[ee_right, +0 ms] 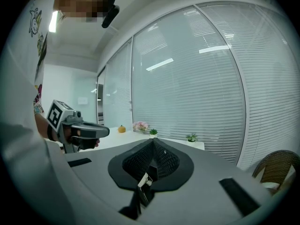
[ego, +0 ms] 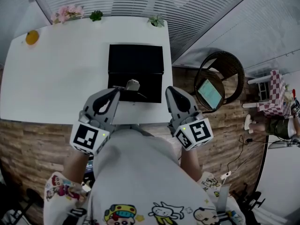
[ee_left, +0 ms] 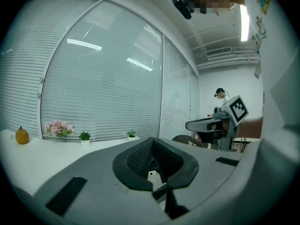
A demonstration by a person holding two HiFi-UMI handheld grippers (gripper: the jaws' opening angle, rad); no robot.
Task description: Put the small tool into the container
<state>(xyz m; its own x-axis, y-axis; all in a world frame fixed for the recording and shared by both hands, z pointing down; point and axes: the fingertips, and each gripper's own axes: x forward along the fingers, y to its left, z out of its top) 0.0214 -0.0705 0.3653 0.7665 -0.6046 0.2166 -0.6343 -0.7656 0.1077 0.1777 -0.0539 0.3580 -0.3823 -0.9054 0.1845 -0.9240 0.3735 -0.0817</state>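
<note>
A black open container (ego: 136,62) stands on the white table (ego: 61,74), in the middle near the front edge. A small silvery tool (ego: 132,84) lies on the black surface at the container's front part. My left gripper (ego: 116,90) hangs just left of the tool, above the table's front edge. In the left gripper view its jaws (ee_left: 152,144) are shut and point level toward the window blinds. My right gripper (ego: 169,91) is level with the container's front right corner. Its jaws (ee_right: 153,143) are shut too, with nothing held. Neither gripper view shows the tool or the container.
An orange fruit-like ornament (ego: 32,37), pink flowers (ego: 67,12) and two small potted plants (ego: 96,15) (ego: 157,20) line the table's far edge. A wicker chair (ego: 220,78) stands right of the table on the wooden floor. Window blinds run behind the table.
</note>
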